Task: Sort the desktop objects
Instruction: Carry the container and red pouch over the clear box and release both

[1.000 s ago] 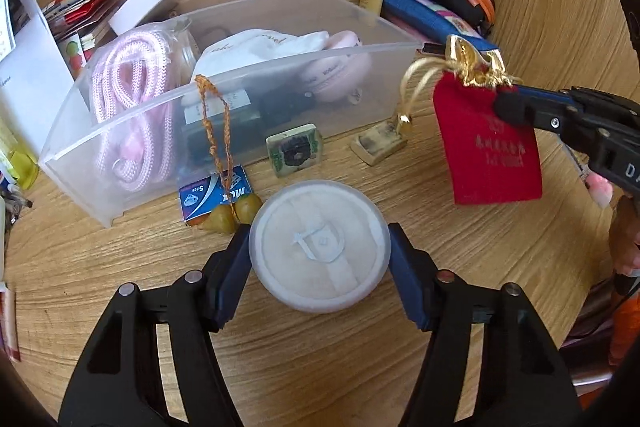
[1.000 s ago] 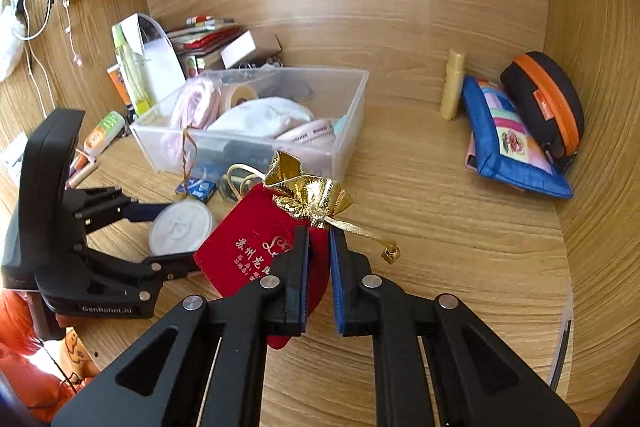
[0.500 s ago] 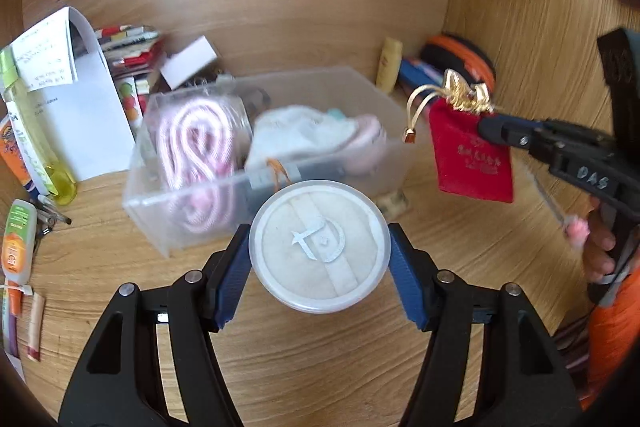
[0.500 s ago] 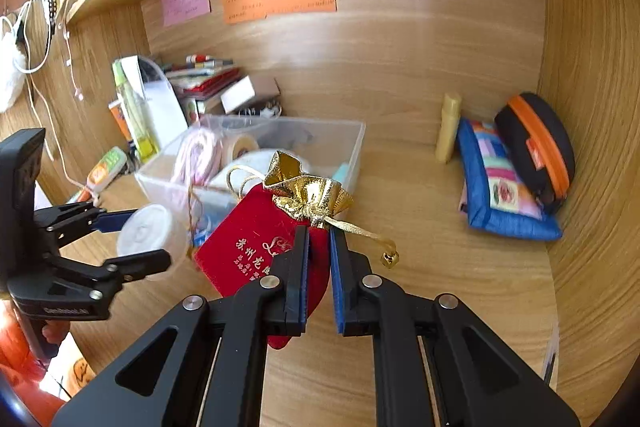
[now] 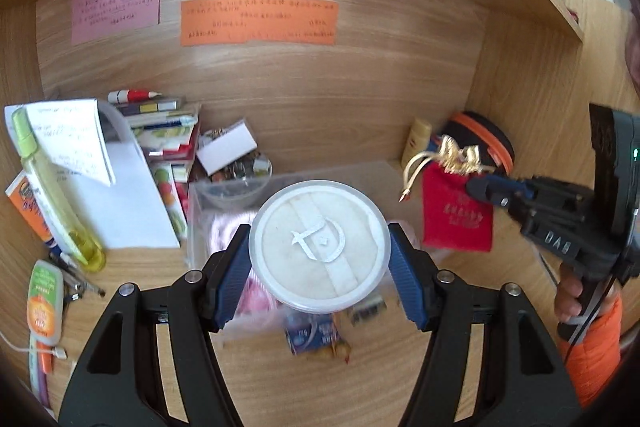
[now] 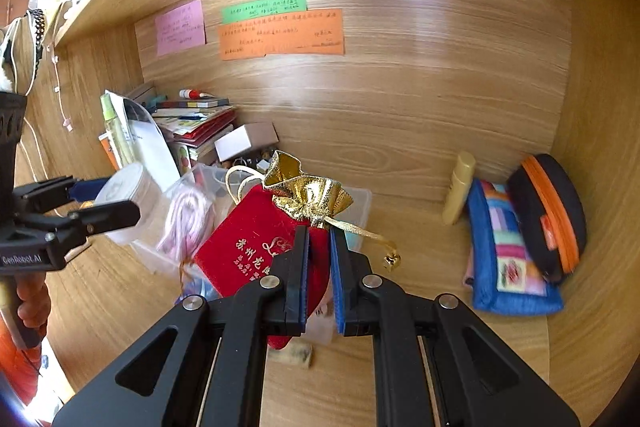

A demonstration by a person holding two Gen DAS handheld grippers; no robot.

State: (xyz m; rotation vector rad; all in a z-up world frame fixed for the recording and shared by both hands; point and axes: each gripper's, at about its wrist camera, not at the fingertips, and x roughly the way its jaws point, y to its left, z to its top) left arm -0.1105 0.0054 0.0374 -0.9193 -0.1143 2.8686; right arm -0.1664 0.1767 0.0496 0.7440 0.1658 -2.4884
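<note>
My left gripper (image 5: 319,247) is shut on a round white powder-puff case (image 5: 319,243) and holds it in the air in front of the clear plastic bin (image 5: 360,173); the case also shows in the right wrist view (image 6: 126,191). My right gripper (image 6: 319,237) is shut on a red velvet pouch with a gold top (image 6: 256,247), lifted above the bin (image 6: 358,201). The pouch hangs right of the case in the left wrist view (image 5: 456,215). The bin holds a pink cord (image 6: 188,219) and other items, partly hidden.
Books, a white box (image 5: 226,147) and papers stack at the back left. A green spray bottle (image 5: 56,195) and tubes lie left. A blue pouch (image 6: 508,251), black-orange case (image 6: 548,215) and yellow tube (image 6: 458,193) sit at the right wall. Small items lie on the desk before the bin.
Both grippers have risen from desk height with their objects. The case now hangs in front of the bin and the pouch hangs higher, over the bin's right end.
</note>
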